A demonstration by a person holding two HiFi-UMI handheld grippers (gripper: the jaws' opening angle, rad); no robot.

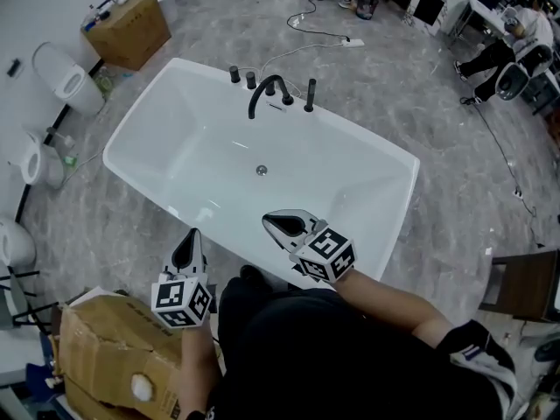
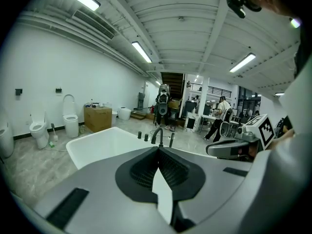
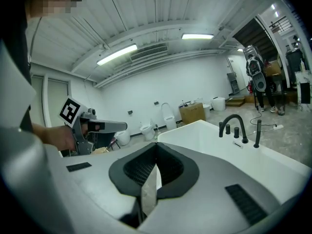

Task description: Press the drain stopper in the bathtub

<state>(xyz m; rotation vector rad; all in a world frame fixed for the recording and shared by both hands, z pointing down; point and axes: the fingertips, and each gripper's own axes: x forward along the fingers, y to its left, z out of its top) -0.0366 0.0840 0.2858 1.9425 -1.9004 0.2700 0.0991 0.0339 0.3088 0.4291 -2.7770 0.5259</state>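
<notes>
The white bathtub (image 1: pixel 367 160) fills the middle of the head view, and its small round metal drain stopper (image 1: pixel 261 171) sits on the tub floor. A black faucet (image 1: pixel 267 92) with handles stands on the far rim. My right gripper (image 1: pixel 274 222) hovers above the near rim, shut and holding nothing, well short of the stopper. My left gripper (image 1: pixel 190 240) is shut too, held outside the tub above the floor. In the left gripper view the jaws (image 2: pixel 158 149) meet before the tub (image 2: pixel 105 143). The right gripper view shows its gripper (image 3: pixel 156 145) with jaws together and the faucet (image 3: pixel 233 123) beyond.
A cardboard box (image 1: pixel 129 29) and toilets (image 1: pixel 66 81) line the left wall. Another torn box (image 1: pixel 105 348) sits by my left side. A wooden stool (image 1: pixel 525 283) stands at the right, a cable (image 1: pixel 319 31) lies on the floor, and people (image 1: pixel 512 46) are far right.
</notes>
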